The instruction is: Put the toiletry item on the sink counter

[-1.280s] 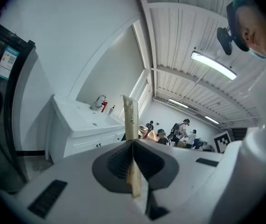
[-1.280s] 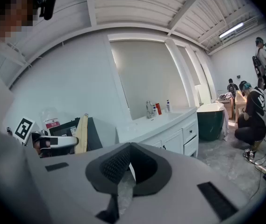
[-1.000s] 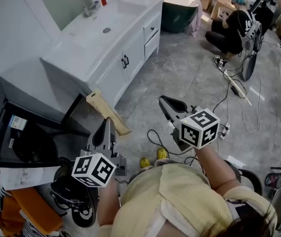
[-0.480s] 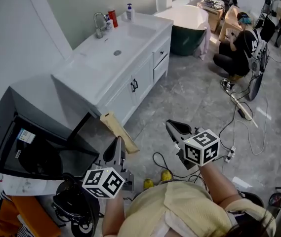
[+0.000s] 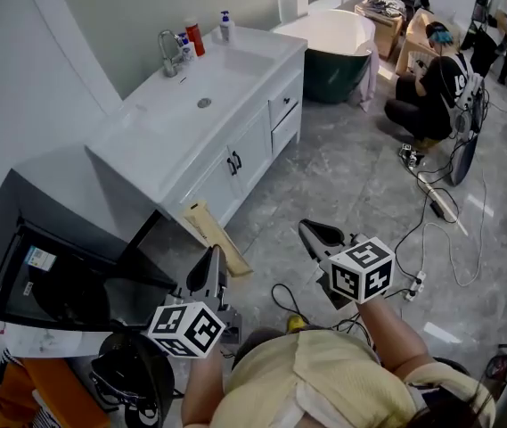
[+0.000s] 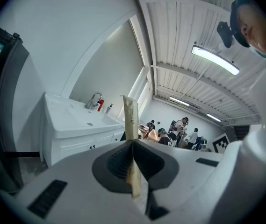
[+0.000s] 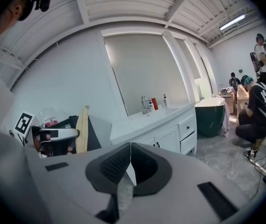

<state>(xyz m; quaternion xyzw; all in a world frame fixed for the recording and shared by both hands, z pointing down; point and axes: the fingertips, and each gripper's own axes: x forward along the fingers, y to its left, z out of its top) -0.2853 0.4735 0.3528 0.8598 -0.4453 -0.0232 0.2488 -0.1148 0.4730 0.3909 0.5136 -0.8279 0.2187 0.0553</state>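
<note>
Gripping a flat tan toiletry item (image 6: pixel 130 118), the left gripper (image 6: pixel 132 143) has its jaws closed on the item's lower part. The longer end stands up edge-on past the jaw tips.

- Location, head view: the toiletry item (image 5: pixel 210 232) juts forward from the left gripper (image 5: pixel 210 259). It is carried in the air in front of the white vanity, well apart from the sink counter (image 5: pixel 146 136).
- Right gripper (image 7: pixel 130 147): jaws pressed together with nothing between them. In the head view it is held beside the left one, pointing toward the vanity.
- Sink counter: a white top with a sunken basin and a drain (image 5: pixel 204 102).
- Back edge of the counter: a chrome faucet (image 5: pixel 169 50), a red bottle (image 5: pixel 198 37) just beside it, and a white pump bottle (image 5: pixel 226 26) a little further along.
- Under the counter: white doors and drawers with dark handles (image 5: pixel 233 162).
- Surroundings:
  - A black cabinet (image 5: pixel 21 239) stands at the counter's near end.
  - A dark green bathtub (image 5: pixel 338 47) stands beyond its far end.
  - Cables (image 5: pixel 431 199) trail over the grey floor.
  - Several people (image 5: pixel 431 74) crouch or stand at the far right.
</note>
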